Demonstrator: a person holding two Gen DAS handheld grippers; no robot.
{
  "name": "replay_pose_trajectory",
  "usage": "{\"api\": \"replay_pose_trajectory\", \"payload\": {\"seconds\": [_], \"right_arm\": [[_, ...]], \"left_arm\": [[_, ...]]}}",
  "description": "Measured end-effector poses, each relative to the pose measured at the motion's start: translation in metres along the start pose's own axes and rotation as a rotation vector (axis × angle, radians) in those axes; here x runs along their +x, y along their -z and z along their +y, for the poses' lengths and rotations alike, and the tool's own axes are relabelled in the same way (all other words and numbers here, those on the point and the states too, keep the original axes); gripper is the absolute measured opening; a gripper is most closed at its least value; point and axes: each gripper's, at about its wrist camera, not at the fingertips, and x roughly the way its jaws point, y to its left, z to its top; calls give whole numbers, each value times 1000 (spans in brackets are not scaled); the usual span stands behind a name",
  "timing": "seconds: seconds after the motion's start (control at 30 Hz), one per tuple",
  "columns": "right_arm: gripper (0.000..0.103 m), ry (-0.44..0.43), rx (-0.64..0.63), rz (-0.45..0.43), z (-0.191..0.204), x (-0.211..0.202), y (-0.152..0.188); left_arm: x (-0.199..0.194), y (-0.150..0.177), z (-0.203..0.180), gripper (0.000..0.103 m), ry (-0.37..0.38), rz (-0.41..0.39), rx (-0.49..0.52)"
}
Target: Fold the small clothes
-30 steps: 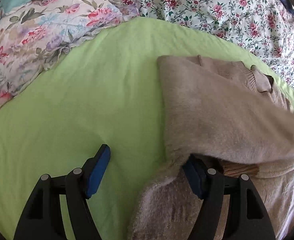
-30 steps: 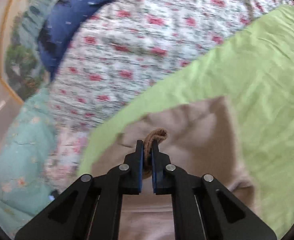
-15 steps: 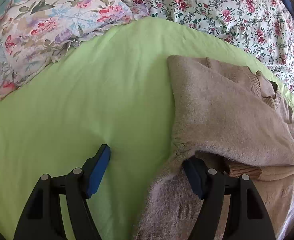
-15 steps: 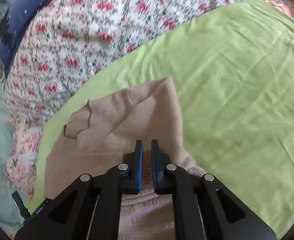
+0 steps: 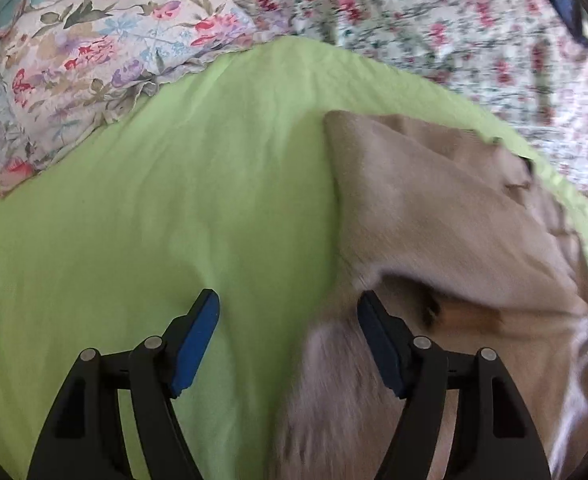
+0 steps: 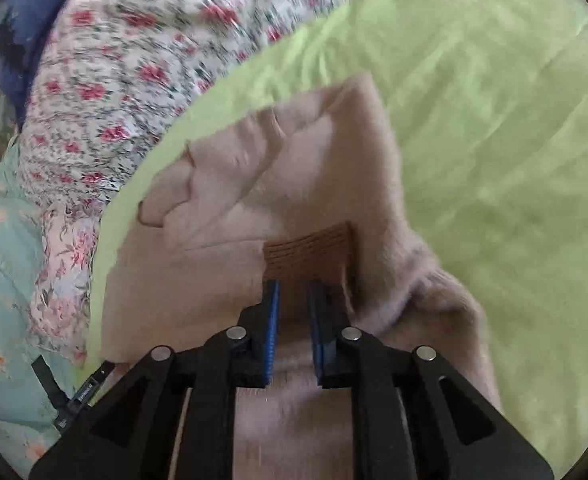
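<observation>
A beige fuzzy sweater lies on the light green sheet, with one sleeve folded across its body. The sleeve's brown ribbed cuff lies flat on the sweater just ahead of my right gripper. That gripper's jaws stand slightly apart, with nothing between them. My left gripper is open wide and empty; its right finger rests at the sweater's left edge and its left finger is over the bare sheet. The cuff also shows in the left wrist view.
A floral pillow lies at the far left. A white quilt with red flowers borders the sheet's far side. A dark blue cloth and a teal blanket lie to the left in the right wrist view.
My right gripper carried the cuff across the sweater, laid it down and opened a little, letting it go. The left gripper stayed open at the sweater's left edge.
</observation>
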Motion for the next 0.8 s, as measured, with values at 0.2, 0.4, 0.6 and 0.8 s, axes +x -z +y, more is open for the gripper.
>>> {"api": "replay_pose_trajectory", "payload": {"seconds": [0.2, 0.4, 0.6, 0.8], "right_arm": [[50, -52, -89, -38, 12, -66, 44], [51, -51, -161, -21, 1, -114, 106], [58, -76, -213, -6, -22, -160, 163], [60, -72, -214, 35, -65, -194, 207]], "left_arm": [[-68, 53, 9, 73, 112, -8, 78], [-119, 125, 19, 79, 191, 44, 172], [-139, 196, 28, 79, 284, 138, 180], [-150, 238, 15, 82, 371, 152, 217]]}}
